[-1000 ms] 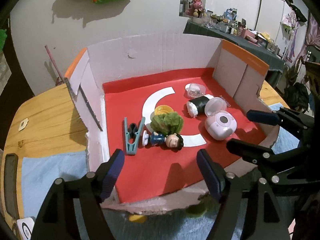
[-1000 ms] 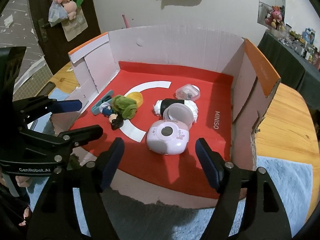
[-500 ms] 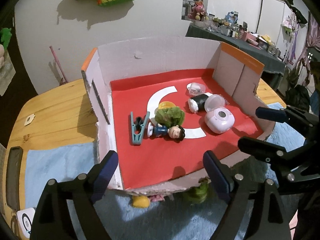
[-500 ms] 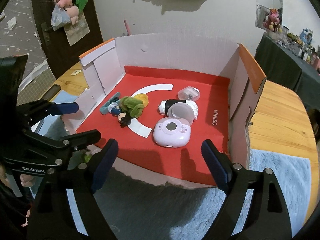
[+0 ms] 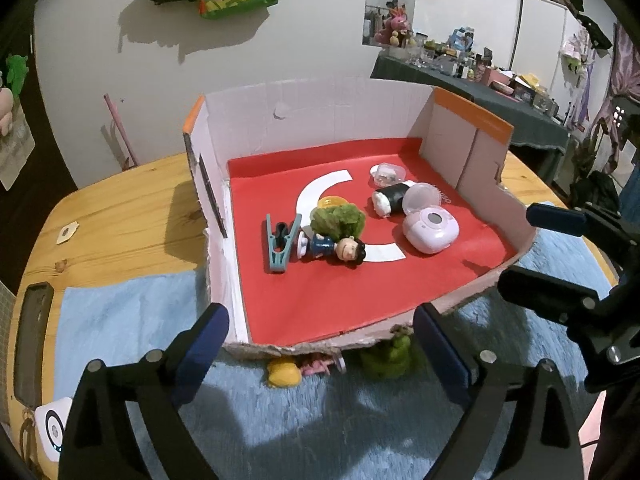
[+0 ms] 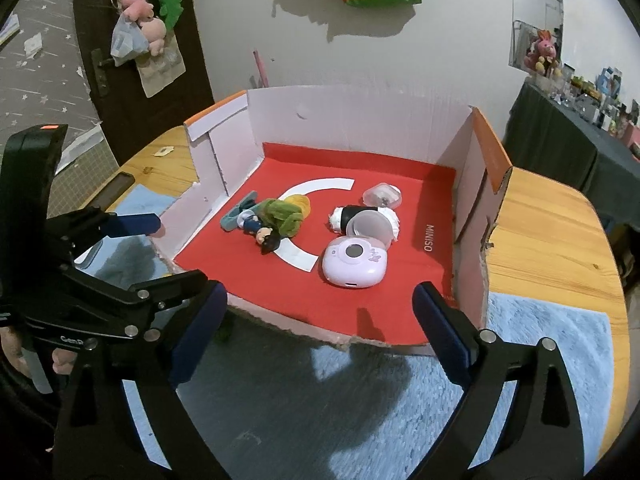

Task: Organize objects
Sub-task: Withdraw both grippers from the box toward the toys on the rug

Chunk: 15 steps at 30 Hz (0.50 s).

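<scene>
both grippers empty, fingers spread wide, hovering in front of the cardboard box (image 5: 320,112). left gripper (image 5: 320,344), right gripper (image 6: 320,320). loose toys sit outside on the blue mat (image 5: 280,420) at the box's front lip: yellow piece (image 5: 283,374), green plush (image 5: 390,354). plush looks soft and light, so pinch mid-body. yellow piece looks small, hard, maybe slippery; grip across its width.

At the centre of the frame a shallow cardboard box with a red floor and white walls (image 6: 360,128) sits on a wooden table (image 6: 552,240). Inside, at right of centre, lies a rounded lilac toy camera (image 6: 354,258); left of it a small dark-haired figurine (image 6: 264,234) touches a green plush (image 6: 282,216). The right gripper (image 6: 320,320) spreads wide along the bottom edge, above a blue fluffy mat (image 6: 540,360); the left gripper (image 6: 168,252) enters from the lower left, its fingers parted.
</scene>
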Each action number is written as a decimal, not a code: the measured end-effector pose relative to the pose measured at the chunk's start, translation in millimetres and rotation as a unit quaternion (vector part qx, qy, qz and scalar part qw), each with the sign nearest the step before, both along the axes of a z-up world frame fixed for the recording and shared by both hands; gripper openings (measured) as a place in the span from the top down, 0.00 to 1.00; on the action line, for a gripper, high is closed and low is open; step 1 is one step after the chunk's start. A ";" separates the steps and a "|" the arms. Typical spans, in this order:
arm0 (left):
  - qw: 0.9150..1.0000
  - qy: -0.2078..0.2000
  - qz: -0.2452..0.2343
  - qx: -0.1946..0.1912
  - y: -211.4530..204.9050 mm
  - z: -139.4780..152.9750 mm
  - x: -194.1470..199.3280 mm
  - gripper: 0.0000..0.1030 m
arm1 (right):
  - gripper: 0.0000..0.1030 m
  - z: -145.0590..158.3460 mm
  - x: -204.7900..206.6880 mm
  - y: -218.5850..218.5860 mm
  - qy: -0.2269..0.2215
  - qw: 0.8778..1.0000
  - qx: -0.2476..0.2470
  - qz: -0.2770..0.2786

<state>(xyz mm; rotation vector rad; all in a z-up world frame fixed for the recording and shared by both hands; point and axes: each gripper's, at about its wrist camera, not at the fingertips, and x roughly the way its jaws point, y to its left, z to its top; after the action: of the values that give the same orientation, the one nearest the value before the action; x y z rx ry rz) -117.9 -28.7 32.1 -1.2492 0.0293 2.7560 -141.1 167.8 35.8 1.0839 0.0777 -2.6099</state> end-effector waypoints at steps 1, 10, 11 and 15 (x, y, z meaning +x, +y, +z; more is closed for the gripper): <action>1.000 0.002 0.000 -0.001 0.2 0.9 2.2 0.07 | 0.07 0.8 2.1 -0.5 0.001 1.000 0.000 0.001; 1.000 0.005 0.004 0.000 -2.9 1.3 15.6 0.04 | 0.07 5.8 20.5 -5.5 0.012 1.000 0.002 0.006; 1.000 0.005 0.004 0.000 -3.2 1.5 16.6 0.04 | 0.07 6.3 22.7 -5.9 0.013 1.000 0.002 0.006; 1.000 0.004 0.004 0.001 -3.5 -0.2 19.8 0.04 | 0.07 7.5 29.4 -7.5 0.014 1.000 0.003 0.007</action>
<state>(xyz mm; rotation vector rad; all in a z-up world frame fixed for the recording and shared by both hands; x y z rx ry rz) -98.1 -32.1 31.9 -1.2410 0.0233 2.7675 -111.7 160.3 43.2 1.0437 0.0993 -2.6139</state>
